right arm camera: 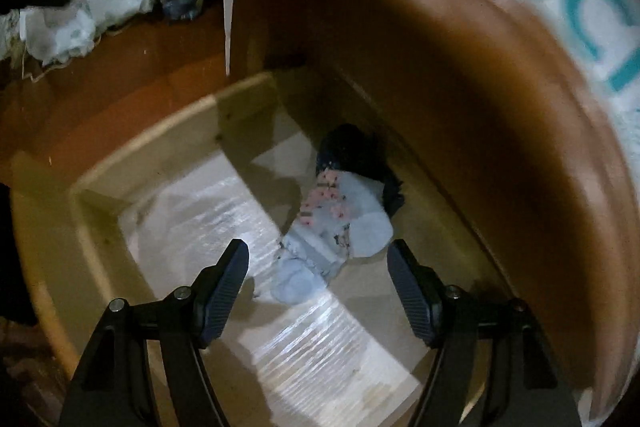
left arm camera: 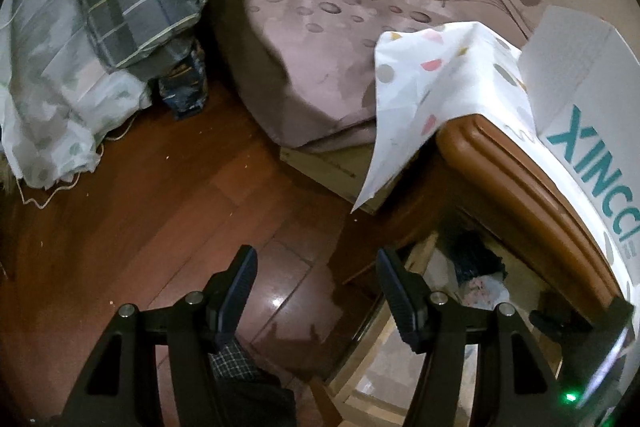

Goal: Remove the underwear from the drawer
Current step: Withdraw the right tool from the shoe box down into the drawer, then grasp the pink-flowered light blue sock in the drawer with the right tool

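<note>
Fingertips of the right gripper [right arm camera: 318, 259] are held wide apart, with nothing gripped between them. The underwear [right arm camera: 340, 223], a pale blue garment with a pink print, is located just beyond and between the tips, on the floor of the open drawer [right arm camera: 168, 131]. Its long axis is seen to run away from the fingers, slanting up and to the right toward a dark garment [right arm camera: 356, 151] at the drawer's rear, which it touches. Whether the tips are above the fabric or level with it cannot be determined.

The left gripper [left arm camera: 316, 267] is likewise spread wide and empty, and is positioned over the wooden floor [left arm camera: 160, 195] beside the drawer. The right gripper is therefore judged the nearer one for the pick.

On the white box [left arm camera: 592, 115] atop the cabinet [left arm camera: 500, 155], teal lettering "XINCC" is legible; further characters are cut off.
</note>
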`<state>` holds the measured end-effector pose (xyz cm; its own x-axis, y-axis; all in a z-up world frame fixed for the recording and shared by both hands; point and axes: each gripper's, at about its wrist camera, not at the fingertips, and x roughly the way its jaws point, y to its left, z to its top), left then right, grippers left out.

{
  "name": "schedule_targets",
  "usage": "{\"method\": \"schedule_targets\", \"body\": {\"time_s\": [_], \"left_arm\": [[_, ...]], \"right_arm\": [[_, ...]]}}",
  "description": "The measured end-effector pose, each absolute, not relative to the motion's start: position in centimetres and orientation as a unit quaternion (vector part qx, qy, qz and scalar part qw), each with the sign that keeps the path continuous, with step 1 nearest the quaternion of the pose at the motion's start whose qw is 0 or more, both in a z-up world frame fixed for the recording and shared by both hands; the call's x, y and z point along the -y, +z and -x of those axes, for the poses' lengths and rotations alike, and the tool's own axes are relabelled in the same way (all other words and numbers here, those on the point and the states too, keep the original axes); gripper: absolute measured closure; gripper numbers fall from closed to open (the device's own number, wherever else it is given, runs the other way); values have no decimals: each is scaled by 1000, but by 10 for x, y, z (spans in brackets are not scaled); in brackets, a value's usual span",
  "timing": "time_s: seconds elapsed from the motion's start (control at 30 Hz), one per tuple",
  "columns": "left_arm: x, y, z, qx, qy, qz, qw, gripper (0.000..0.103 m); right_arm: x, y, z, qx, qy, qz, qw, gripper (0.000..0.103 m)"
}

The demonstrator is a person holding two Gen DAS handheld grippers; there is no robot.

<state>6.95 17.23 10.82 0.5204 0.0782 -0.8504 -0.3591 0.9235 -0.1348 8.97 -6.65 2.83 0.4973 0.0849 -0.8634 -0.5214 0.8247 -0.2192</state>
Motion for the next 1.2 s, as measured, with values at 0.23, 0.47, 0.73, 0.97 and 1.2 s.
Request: {"method": "schedule_targets", "body": {"time_s": [0.23, 0.47, 0.73, 0.97, 1.2], "left_arm": [[-175, 105, -72, -484, 125, 149, 853, 40], [-171, 104, -72, -486, 117, 143, 854, 40], [-168, 103, -74, -492, 109, 138, 853, 40], [-163, 101, -75, -494, 105, 126, 854, 40], [-161, 99, -75, -499, 105, 124, 852, 40]], "right_arm": [[57, -4, -104, -439, 182, 298, 828, 29], [47, -27, -99, -416, 200, 341, 819, 26], [60, -40, -114, -421, 201, 305, 830, 26], [74, -53, -126, -430, 201, 274, 836, 25], [82, -56, -131, -433, 205, 251, 841, 24]]}}
